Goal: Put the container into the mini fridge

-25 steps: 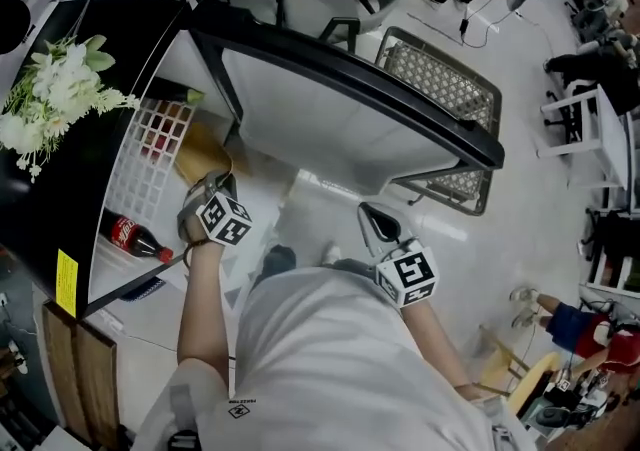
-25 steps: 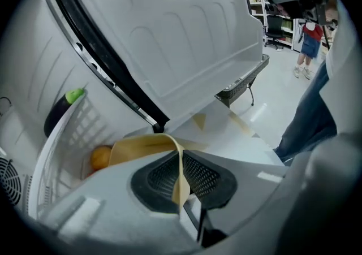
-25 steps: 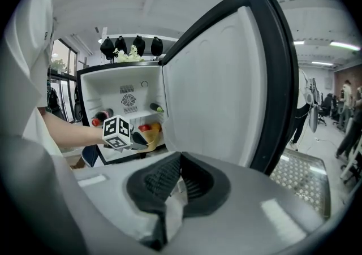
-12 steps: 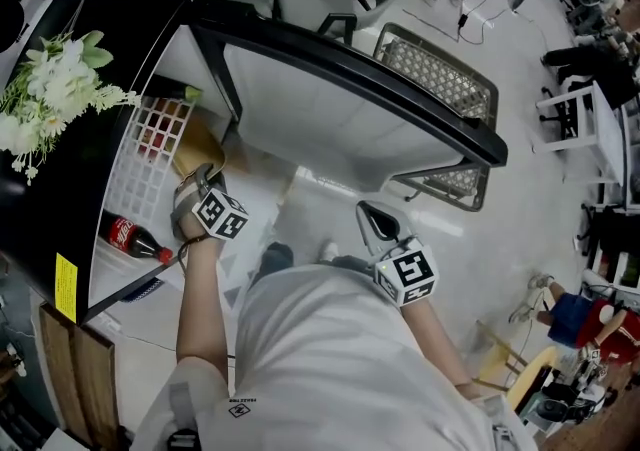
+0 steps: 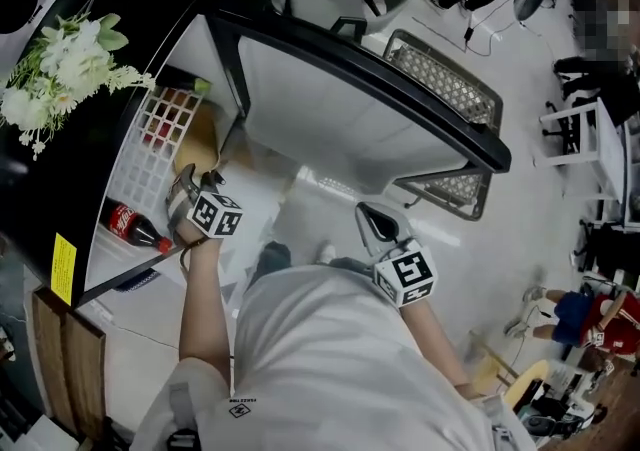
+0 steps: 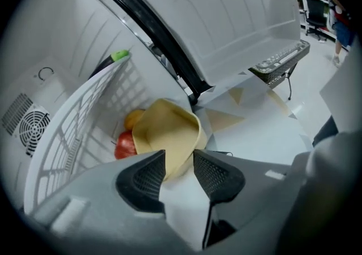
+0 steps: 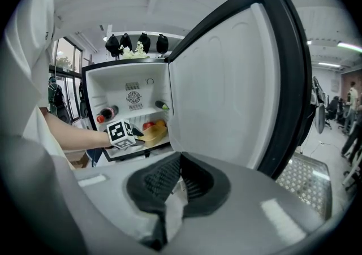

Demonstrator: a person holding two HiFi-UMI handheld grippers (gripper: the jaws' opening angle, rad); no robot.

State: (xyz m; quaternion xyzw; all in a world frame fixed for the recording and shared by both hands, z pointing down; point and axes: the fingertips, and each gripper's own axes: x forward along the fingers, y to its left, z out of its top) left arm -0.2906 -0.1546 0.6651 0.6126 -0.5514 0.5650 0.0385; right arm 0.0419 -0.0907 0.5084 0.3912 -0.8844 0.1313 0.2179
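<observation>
The yellow container (image 6: 167,132) lies tilted on the bottom of the open mini fridge (image 7: 133,101), against a red fruit (image 6: 124,146) and an orange one (image 6: 134,118). My left gripper (image 6: 179,160) reaches into the fridge with its jaws opening. The container's near edge still sits in the gap, and the pads do not press on it. In the head view the left gripper (image 5: 190,179) is at the fridge mouth beside the container (image 5: 203,137). My right gripper (image 5: 375,222) hangs in front of the fridge door (image 5: 350,109), shut and empty (image 7: 180,163).
A white wire shelf (image 5: 150,149) carries a cola bottle (image 5: 135,224) and a green-capped bottle (image 6: 120,55). White flowers (image 5: 60,69) stand on the fridge top. A metal mesh basket (image 5: 445,89) stands behind the wide-open door. Chairs and people are farther off.
My left gripper has shifted a little to the left, deeper at the fridge mouth, and its jaws have come apart off the container. The right gripper has stayed put.
</observation>
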